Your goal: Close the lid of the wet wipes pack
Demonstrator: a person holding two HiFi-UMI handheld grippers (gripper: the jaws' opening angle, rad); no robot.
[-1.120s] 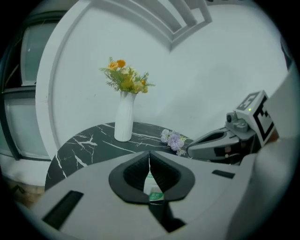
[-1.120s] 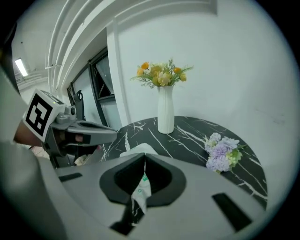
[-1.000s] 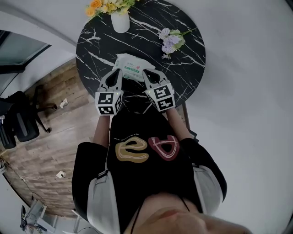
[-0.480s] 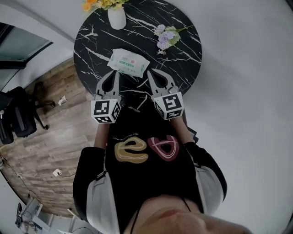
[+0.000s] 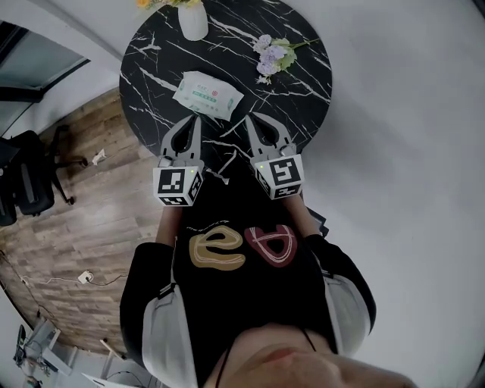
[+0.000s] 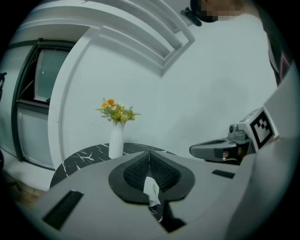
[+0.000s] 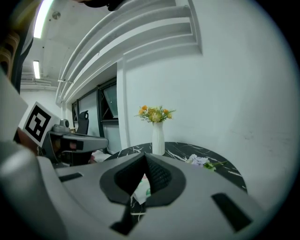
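Both tools are closed down tight with nothing in them. On the left gripper (image 5: pixel 189 125) the jaws meet at the tips, and it's the same on the right gripper (image 5: pixel 255 124). Both hang over the near edge of the round black marble table (image 5: pixel 303 106), side by side and apart from the wet wipes pack (image 5: pixel 207 94). The pack lies flat just beyond them, a little left of the table's middle.

From my head view the pack looks smooth on top, with no flap standing up, so I judge the lid is already down. At this size, though, I can't confirm it is pressed fully shut. If it isn't, all that's left is a firm press on the lid.

A white vase (image 5: pixel 192 23) of flowers stands at the far edge and a purple flower sprig (image 5: pixel 271 57) lies far right, both well apart from the pack. Nothing sits between my grippers and it. An office chair (image 5: pixel 30 189) stands off to the left on the wooden floor.
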